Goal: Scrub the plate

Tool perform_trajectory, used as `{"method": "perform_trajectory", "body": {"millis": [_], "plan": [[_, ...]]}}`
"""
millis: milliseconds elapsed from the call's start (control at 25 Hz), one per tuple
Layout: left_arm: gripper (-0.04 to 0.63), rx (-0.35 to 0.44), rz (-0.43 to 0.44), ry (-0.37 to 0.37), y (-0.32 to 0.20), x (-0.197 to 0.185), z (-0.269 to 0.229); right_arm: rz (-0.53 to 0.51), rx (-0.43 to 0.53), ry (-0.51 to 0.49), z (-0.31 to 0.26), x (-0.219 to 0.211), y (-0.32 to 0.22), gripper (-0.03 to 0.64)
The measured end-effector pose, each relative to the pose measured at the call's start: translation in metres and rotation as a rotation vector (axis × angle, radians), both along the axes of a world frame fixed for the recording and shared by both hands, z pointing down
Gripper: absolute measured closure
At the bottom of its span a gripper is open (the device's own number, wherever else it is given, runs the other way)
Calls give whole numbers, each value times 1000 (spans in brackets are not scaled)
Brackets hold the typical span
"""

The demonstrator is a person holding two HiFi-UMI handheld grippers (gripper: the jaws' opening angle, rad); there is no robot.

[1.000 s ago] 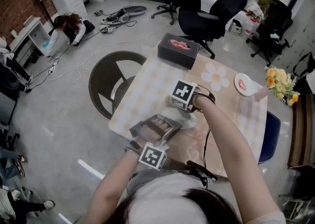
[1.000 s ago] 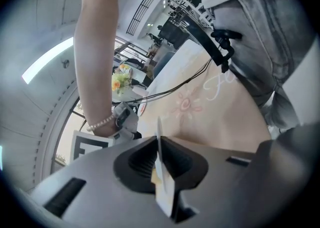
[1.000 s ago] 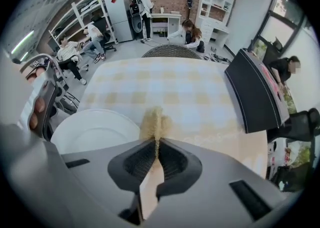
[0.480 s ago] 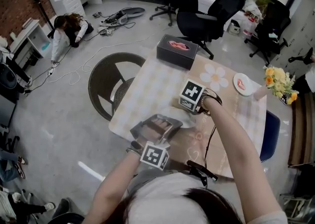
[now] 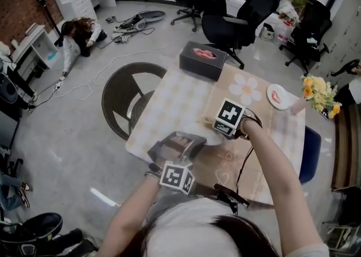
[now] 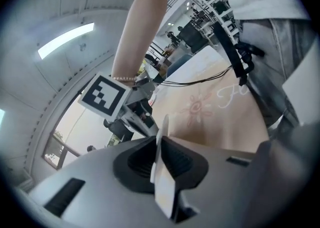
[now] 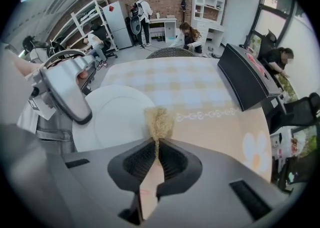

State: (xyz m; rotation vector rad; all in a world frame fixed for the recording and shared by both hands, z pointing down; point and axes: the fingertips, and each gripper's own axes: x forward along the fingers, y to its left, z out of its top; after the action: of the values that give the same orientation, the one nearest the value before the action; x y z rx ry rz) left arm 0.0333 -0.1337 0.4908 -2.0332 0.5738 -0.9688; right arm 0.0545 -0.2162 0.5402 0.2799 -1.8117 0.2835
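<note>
A person stands at a table with a checked and flowered cloth, working a gripper in each hand over a white plate.

The left gripper has its jaws clamped on the near rim of the plate, so the rim shows as a thin pale edge pinched between the dark pads. It has kept that hold over the last second and has barely moved.

The right gripper has its jaws closed on a tuft of golden scouring pad. A second ago this gripper was over the middle of the plate. It has since slid steadily sideways, away from the left gripper. The pad now sits at the plate's far-side rim, half over the white surface and half over the cloth just beside it. Whether it is pressing down or has lifted off cannot be told.

This looks like the end of one scrubbing stroke, swept from the centre out to the edge. The plate shows no obvious dirt. The likely next move is to bring the pad back across the plate for another pass, with the left grip steadying it.
</note>
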Motion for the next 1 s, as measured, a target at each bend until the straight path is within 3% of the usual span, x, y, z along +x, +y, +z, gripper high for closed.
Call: {"method": "perform_trajectory", "body": {"millis": [400, 680, 840, 1000], "plan": [[568, -88, -85, 109, -8, -15, -4, 90, 15, -141, -25, 16, 15, 589], [569, -115, -133, 208, -17, -22, -15, 189, 130, -273, -61, 28, 11, 589], [571, -177, -189, 313, -23, -33, -22, 270, 194, -378, -83, 33, 11, 589], [572, -278, -265, 465, -28, -44, -25, 347, 240, -471, -96, 34, 16, 589]]}}
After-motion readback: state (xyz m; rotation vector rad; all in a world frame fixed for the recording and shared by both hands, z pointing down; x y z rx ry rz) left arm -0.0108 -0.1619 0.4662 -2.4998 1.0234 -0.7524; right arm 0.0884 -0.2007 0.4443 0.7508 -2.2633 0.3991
